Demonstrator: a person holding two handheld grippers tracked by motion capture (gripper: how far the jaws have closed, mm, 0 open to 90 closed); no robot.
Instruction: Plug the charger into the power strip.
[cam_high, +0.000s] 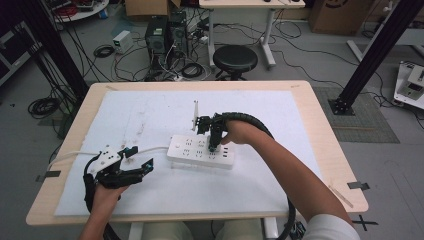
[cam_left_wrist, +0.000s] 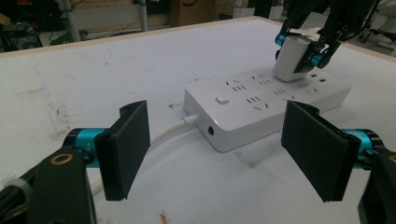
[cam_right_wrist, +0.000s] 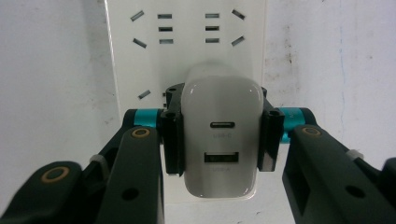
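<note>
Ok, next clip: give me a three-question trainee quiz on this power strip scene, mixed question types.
1. True or false: the right gripper is shut on the white charger.
2. The left gripper is: A) clamped on the cable, B) open above the mat with nothing between its jaws, C) pressing the strip's switch.
3. What does the charger sit over?

Key
1. True; both pads press the charger's sides.
2. B.
3. The white power strip, on the white mat; whether its prongs are seated cannot be told.
</note>
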